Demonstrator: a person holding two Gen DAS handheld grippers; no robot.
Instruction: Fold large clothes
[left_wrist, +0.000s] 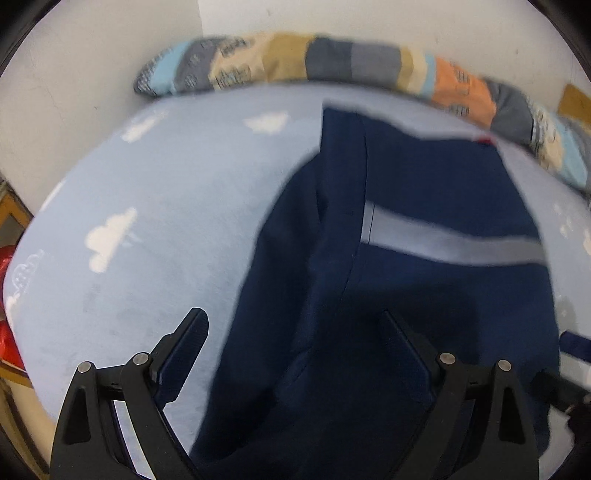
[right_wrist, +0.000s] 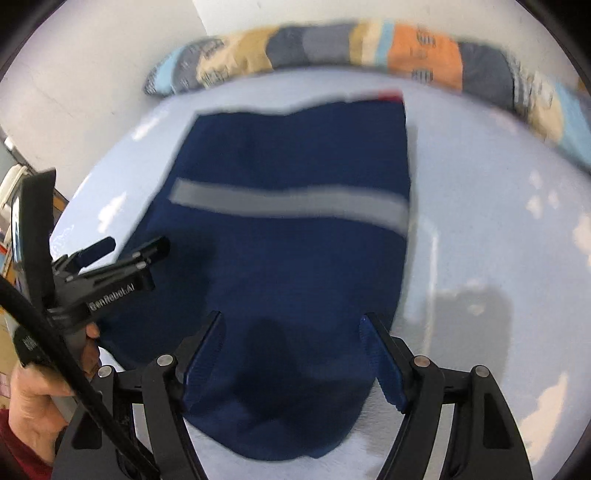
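Note:
A navy garment (left_wrist: 424, 288) with a grey stripe (left_wrist: 454, 243) lies folded lengthwise on the light blue bed sheet (left_wrist: 166, 192); a red tab shows at its far edge. My left gripper (left_wrist: 293, 321) hangs open above the garment's near left edge, one finger over the sheet and the other over the cloth. In the right wrist view the same garment (right_wrist: 295, 258) fills the middle. My right gripper (right_wrist: 291, 321) is open over the garment's near end, with nothing pinched. The left gripper (right_wrist: 135, 245) also shows there at the left, held by a hand (right_wrist: 33, 387).
A patchwork quilt (left_wrist: 332, 59) lies rolled along the far edge of the bed against a white wall (left_wrist: 74, 74). The sheet has white cloud prints. Wooden furniture and something red (left_wrist: 7, 332) stand beyond the bed's left edge. Bare sheet lies on either side of the garment.

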